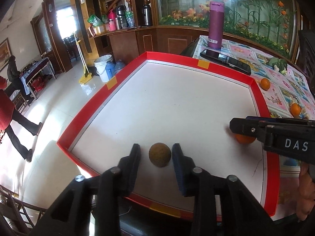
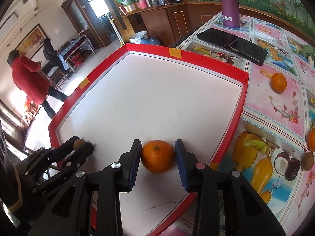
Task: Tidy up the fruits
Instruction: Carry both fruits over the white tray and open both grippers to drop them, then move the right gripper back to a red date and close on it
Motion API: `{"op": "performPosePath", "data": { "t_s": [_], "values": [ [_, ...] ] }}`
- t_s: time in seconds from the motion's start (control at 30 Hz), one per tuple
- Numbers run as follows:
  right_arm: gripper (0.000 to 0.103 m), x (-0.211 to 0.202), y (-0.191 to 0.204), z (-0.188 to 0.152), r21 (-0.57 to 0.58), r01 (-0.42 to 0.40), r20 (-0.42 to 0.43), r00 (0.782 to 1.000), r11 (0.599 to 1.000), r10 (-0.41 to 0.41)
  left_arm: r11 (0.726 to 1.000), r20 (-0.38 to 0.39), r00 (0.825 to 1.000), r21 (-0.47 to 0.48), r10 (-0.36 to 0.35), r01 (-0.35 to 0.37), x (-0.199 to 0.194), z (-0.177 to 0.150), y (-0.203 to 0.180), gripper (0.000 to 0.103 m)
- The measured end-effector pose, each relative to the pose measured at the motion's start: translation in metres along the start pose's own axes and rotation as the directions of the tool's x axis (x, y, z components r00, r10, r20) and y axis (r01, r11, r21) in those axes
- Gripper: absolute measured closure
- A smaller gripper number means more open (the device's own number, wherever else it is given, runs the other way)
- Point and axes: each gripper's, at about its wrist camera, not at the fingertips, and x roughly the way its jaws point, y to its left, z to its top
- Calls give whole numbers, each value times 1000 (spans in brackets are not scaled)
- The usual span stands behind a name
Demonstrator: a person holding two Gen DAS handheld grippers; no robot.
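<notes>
A red-rimmed tray (image 1: 177, 57) with a white floor lies on the table. A brown kiwi (image 1: 159, 154) rests on that floor between the fingers of my left gripper (image 1: 156, 146), which is open with a gap on each side of the fruit. An orange (image 2: 158, 156) sits on the tray floor near its right wall, between the pads of my right gripper (image 2: 158, 141). The pads stand close beside the orange without squeezing it. In the left wrist view the right gripper (image 1: 236, 126) hangs over that orange (image 1: 245, 139). The right wrist view shows the left gripper (image 2: 82, 144) at the tray's left corner.
On the flowered tablecloth right of the tray (image 2: 196, 56) lie two oranges (image 2: 278, 82) (image 2: 312, 139) and a kiwi (image 2: 307, 160). A black phone (image 2: 232, 45) and a purple bottle (image 2: 229, 4) stand behind the tray. A person in red (image 2: 29, 82) walks on the floor at left.
</notes>
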Motion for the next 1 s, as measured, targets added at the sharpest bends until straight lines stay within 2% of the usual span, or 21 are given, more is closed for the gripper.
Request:
{"op": "performPosePath", "data": {
  "t_s": [0.03, 0.1, 0.17, 0.33, 0.47, 0.6, 0.73, 0.83, 1.0],
  "values": [
    [65, -5, -2, 1, 12, -16, 15, 1000, 1000, 15, 1000, 5, 1000, -5, 6, -6, -2, 0, 1, 51],
    [64, -18, -7, 1, 21, -44, 60, 997, 999, 42, 1000, 19, 999, -15, 26, -25, -7, 1, 3, 43],
    [64, -34, -14, 2, 24, -56, 106, 993, 998, 53, 999, 32, 999, -23, 37, -37, -13, 3, 4, 31],
    [64, -66, -44, 4, 72, -45, 184, 982, 996, 31, 999, 67, 997, -21, 41, -40, -27, 8, -4, 18],
    [63, -89, -73, -1, 108, 1, 218, 976, 994, -25, 1000, 99, 995, 15, 18, -19, -40, 10, -24, 10],
    [63, -116, -107, -10, 140, 32, 252, 966, 990, -67, 998, 130, 991, 62, -4, -4, -51, 14, -46, 5],
    [63, -147, -147, -24, 159, 120, 286, 945, 980, -162, 992, 149, 988, 129, -35, 15, -60, 16, -71, 4],
    [63, -170, -181, -37, 195, 171, 303, 926, 966, -225, 985, 150, 987, 170, -64, 38, -61, 17, -91, 3],
    [63, -196, -233, -58, 258, 196, 313, 909, 946, -274, 966, 126, 986, 246, -110, 77, -57, 21, -127, 3]
  ]
}}
